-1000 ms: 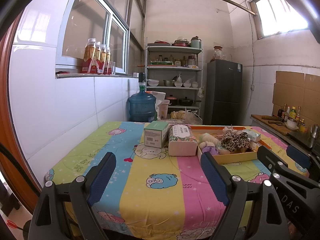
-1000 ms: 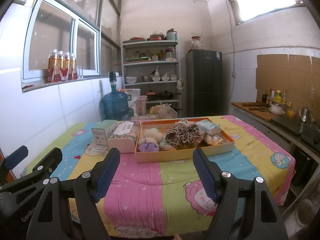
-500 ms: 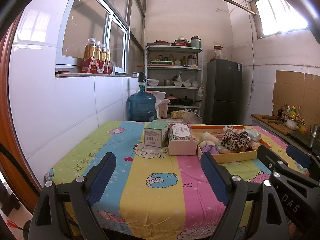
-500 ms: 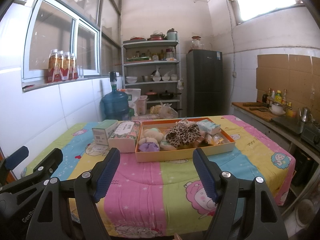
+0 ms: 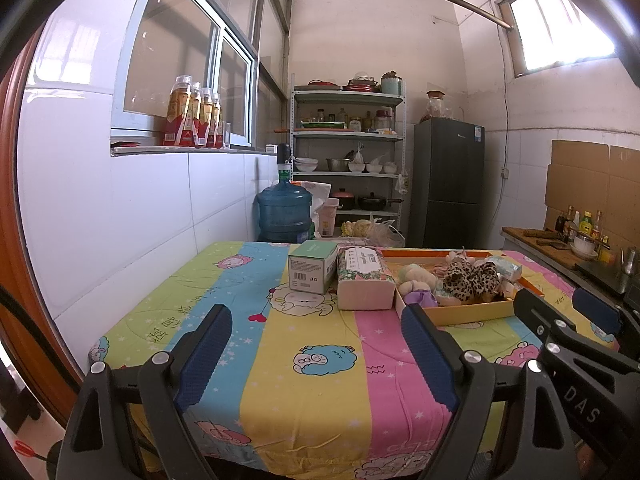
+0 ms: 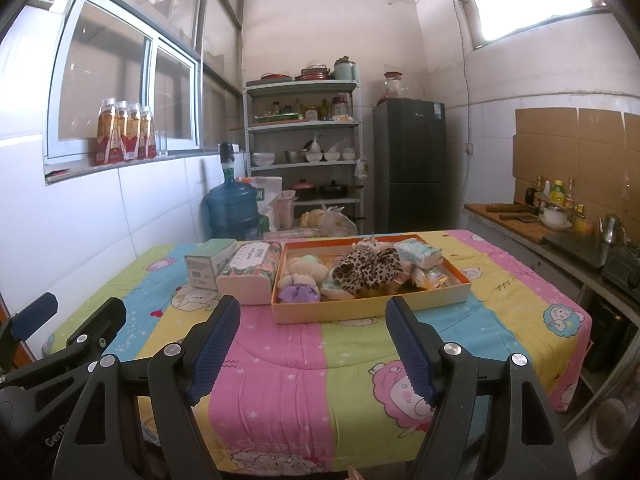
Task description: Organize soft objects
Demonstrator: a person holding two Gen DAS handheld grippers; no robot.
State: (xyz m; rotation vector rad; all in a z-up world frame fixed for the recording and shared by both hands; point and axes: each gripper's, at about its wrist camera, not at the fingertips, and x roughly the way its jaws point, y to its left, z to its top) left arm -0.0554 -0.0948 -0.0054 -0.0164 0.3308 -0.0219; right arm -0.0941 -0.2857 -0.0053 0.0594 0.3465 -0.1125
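Observation:
An orange tray [image 6: 372, 307] on the far half of the table holds soft things: a cream plush toy with a purple skirt [image 6: 301, 276], a leopard-print bow [image 6: 367, 269], a pale blue tissue pack [image 6: 418, 253] and small packets. Left of the tray lie a floral tissue pack [image 6: 250, 272] and a green box [image 6: 208, 264]. My left gripper [image 5: 316, 354] is open near the table's front edge with nothing between its fingers. My right gripper [image 6: 312, 342] is open too, level with it, and both are well short of the tray [image 5: 472, 312].
The table wears a striped cartoon cloth [image 6: 288, 380]. A white tiled wall runs along its left side. A blue water jug [image 6: 232, 208], metal shelves [image 6: 304, 140] and a dark fridge [image 6: 412, 164] stand behind. A counter with bottles [image 6: 552, 208] runs along the right.

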